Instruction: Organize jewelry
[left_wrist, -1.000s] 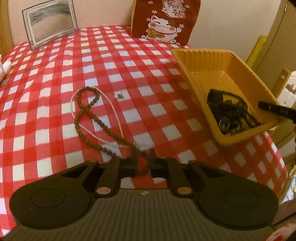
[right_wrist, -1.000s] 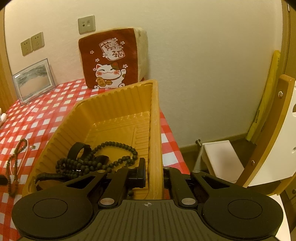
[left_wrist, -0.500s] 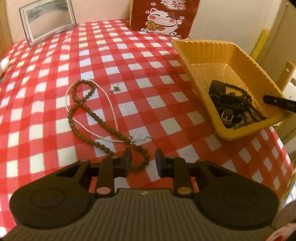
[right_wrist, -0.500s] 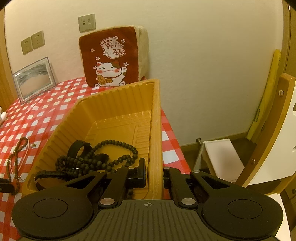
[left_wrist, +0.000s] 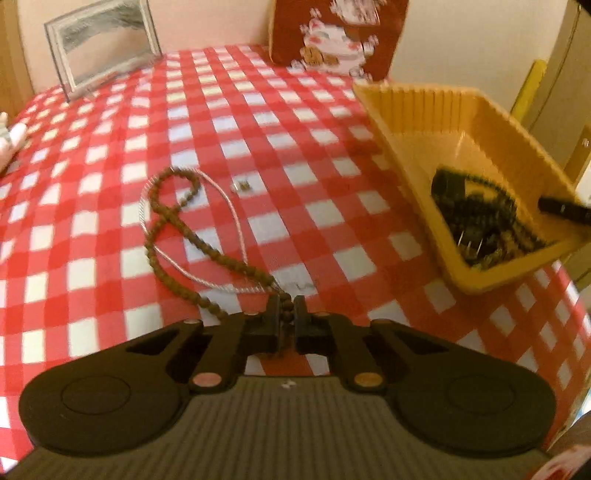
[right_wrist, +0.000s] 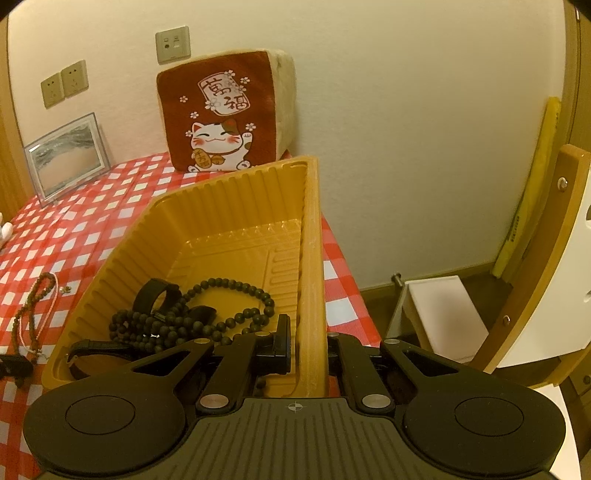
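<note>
A brown bead necklace (left_wrist: 173, 221) lies looped on the red checked cloth, tangled with a thin silver chain (left_wrist: 236, 214). My left gripper (left_wrist: 285, 314) is shut on the near end of the bead necklace. A small earring (left_wrist: 242, 187) lies beyond the chain. My right gripper (right_wrist: 308, 350) is shut on the right wall of the orange tray (right_wrist: 312, 258). The tray holds black beads (right_wrist: 221, 310) and a black watch strap (right_wrist: 155, 295). The tray also shows in the left wrist view (left_wrist: 461, 122) at the right.
A lucky-cat cushion (right_wrist: 225, 114) and a framed picture (right_wrist: 66, 158) stand at the back of the table. The table's edge runs just right of the tray. A white stool (right_wrist: 443, 314) and a wooden chair (right_wrist: 546, 258) stand beyond it.
My left gripper was shut at the beads, opened half a second ago, and has closed on the bead necklace's near end. The right gripper has kept its hold on the tray wall.
</note>
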